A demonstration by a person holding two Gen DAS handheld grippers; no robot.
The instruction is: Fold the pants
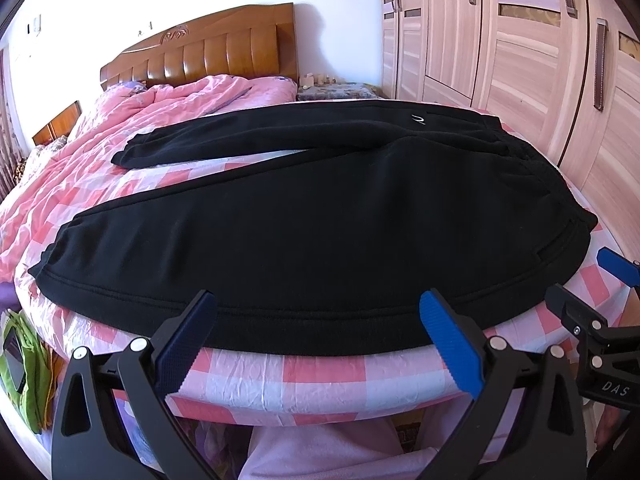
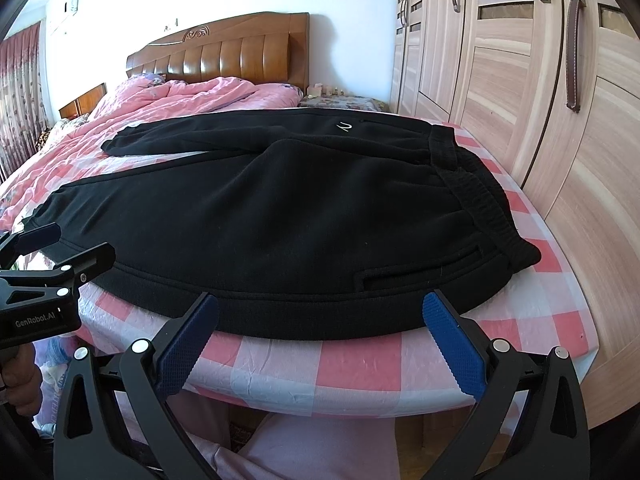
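Black pants (image 1: pixel 304 216) lie flat on the pink checked bed sheet (image 1: pixel 280 372), waistband to the right, legs spread to the left; they also show in the right wrist view (image 2: pixel 280 208). My left gripper (image 1: pixel 320 304) is open and empty, its blue-padded fingers just at the near edge of the near leg. My right gripper (image 2: pixel 320 308) is open and empty at the near edge of the pants near the hip pocket. Each gripper shows in the other's view: the right one (image 1: pixel 588 280) at the right, the left one (image 2: pixel 60 248) at the left.
A crumpled pink quilt (image 1: pixel 152 116) lies at the head of the bed before a wooden headboard (image 1: pixel 208 48). A wooden wardrobe (image 1: pixel 520 52) stands close along the right side. A green bag (image 1: pixel 20 368) sits low at the left. The person's pink-clad legs (image 2: pixel 320 452) are below.
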